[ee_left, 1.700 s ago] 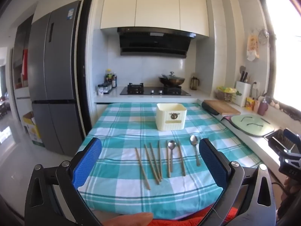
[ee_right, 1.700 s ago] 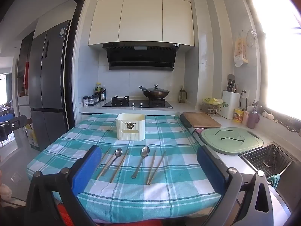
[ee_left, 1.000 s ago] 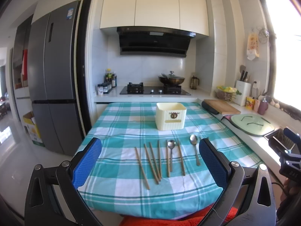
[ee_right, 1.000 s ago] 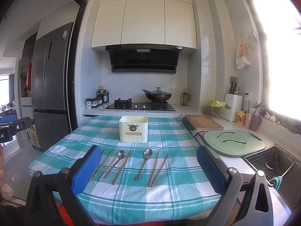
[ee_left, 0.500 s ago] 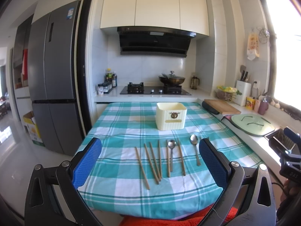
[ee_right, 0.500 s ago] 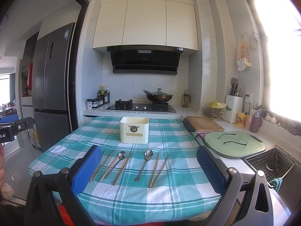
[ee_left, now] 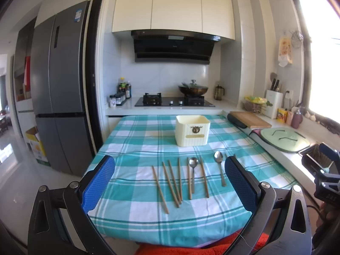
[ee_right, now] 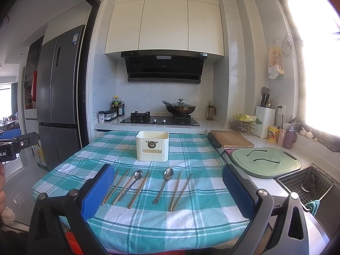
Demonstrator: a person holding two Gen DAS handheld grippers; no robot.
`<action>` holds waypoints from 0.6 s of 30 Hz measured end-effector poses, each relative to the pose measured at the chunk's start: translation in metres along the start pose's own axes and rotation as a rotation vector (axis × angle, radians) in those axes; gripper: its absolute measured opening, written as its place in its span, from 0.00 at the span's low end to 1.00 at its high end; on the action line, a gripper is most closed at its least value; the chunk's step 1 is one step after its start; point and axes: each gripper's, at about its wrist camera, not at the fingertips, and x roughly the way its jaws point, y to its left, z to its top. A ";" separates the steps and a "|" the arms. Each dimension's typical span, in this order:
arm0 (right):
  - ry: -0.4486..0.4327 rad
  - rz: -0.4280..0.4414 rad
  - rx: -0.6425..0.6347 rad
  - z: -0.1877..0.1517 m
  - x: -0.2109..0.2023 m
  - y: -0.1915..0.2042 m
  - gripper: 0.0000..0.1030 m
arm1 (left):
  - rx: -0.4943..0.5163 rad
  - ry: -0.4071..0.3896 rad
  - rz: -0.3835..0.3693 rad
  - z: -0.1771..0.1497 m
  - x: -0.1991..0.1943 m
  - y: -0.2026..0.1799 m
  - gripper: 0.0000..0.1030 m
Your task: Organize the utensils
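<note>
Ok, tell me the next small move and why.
Probably lower the right claw onto the right-hand spoon. Both claws hang open and empty short of the utensils, that spoon lies between the right claw's fingers in its view, and the cream holder stands just behind.

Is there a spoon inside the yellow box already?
No, both spoons lie flat on the checked cloth in front of the yellow box, among the chopsticks.
</note>
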 end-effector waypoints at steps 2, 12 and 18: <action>0.003 0.002 -0.002 0.000 0.001 0.000 1.00 | 0.001 0.001 -0.002 0.000 0.000 0.000 1.00; 0.006 0.004 -0.002 -0.001 0.001 0.000 1.00 | 0.003 0.000 -0.001 -0.001 0.000 -0.001 1.00; 0.006 0.003 -0.003 0.000 0.002 0.000 1.00 | 0.005 0.004 -0.005 -0.002 -0.001 -0.002 1.00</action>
